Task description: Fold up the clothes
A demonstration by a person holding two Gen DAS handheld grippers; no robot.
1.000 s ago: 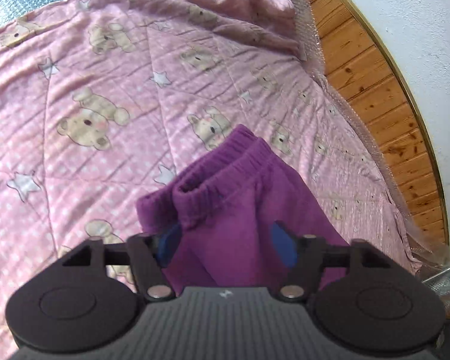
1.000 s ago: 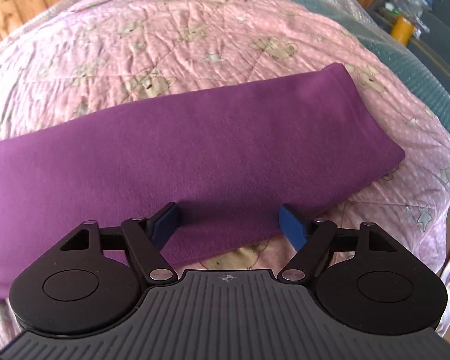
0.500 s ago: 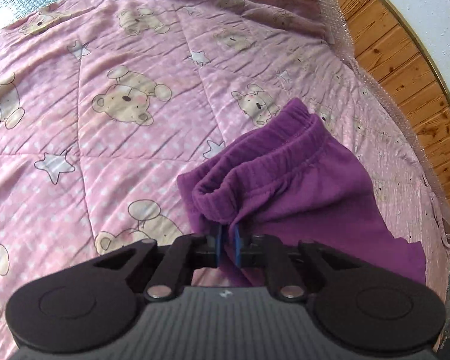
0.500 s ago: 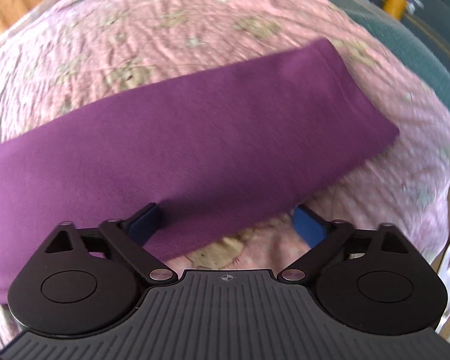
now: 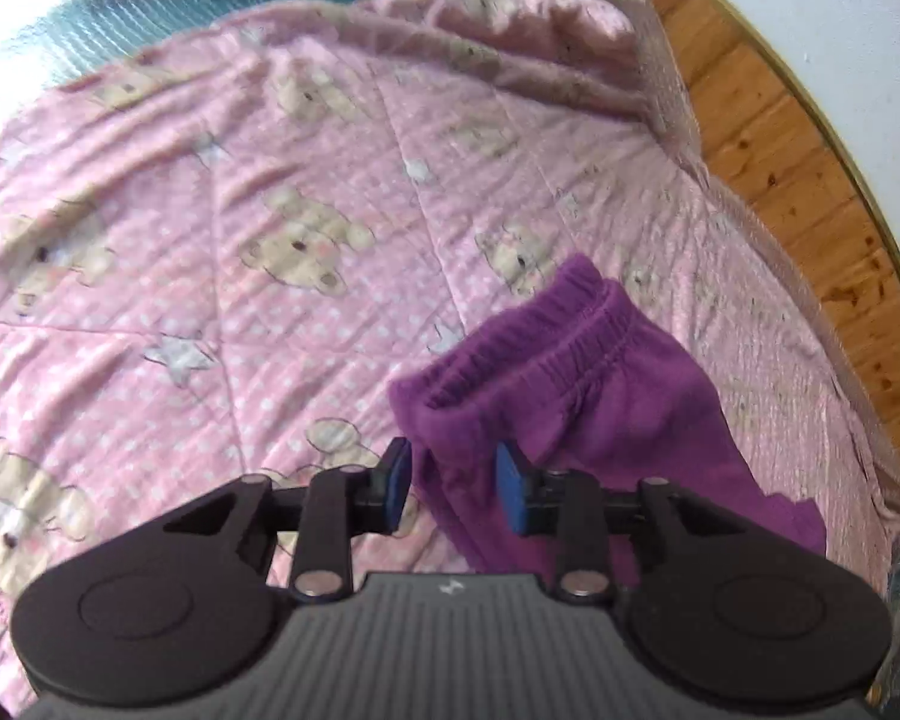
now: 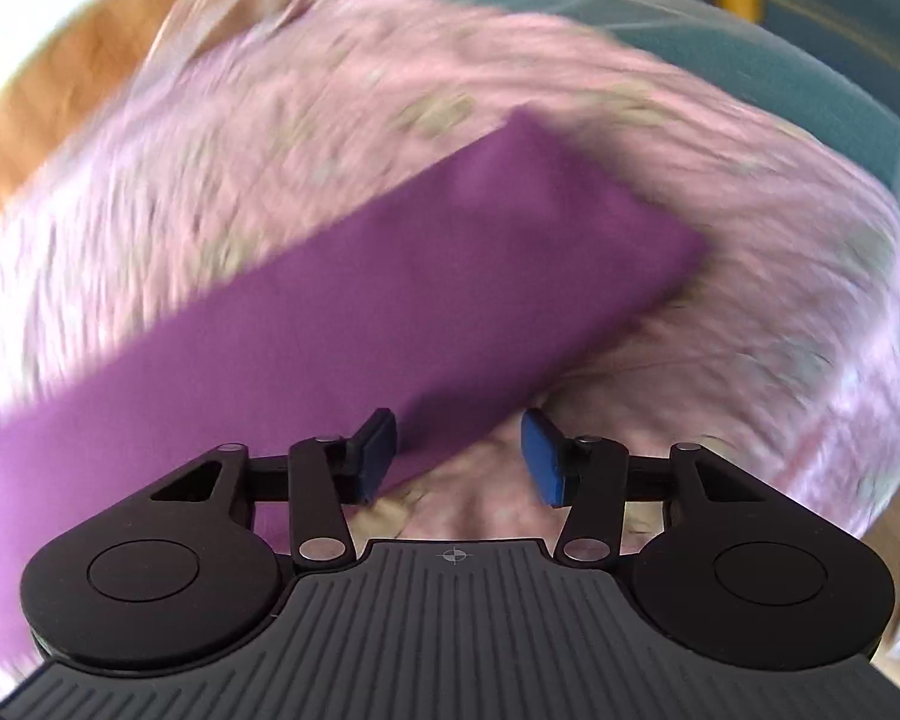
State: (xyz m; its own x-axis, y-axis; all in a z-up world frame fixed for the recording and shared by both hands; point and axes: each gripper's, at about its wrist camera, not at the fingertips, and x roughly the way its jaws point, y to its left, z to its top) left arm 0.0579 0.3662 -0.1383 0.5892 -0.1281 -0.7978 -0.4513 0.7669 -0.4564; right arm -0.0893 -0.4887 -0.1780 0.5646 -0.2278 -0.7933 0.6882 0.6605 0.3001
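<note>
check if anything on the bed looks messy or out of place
Only the purple trousers look untidy: at the waistband, seen from the left wrist, the cloth is bunched and gapes open instead of lying flat on the pink bear quilt. The leg end in the right wrist view lies flat. Nothing is spilled or damaged.

a home bedroom: a pink teddy-bear quilt (image 5: 306, 192) covers a bed beside wood-panelled wall (image 5: 810, 192).

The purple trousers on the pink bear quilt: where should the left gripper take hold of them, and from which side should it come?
Probably at the gathered waistband of the purple trousers, at the near corner. The left gripper should come from above, at the quilt side: there the elastic edge stands raised and open, so one pad can slip inside.
</note>
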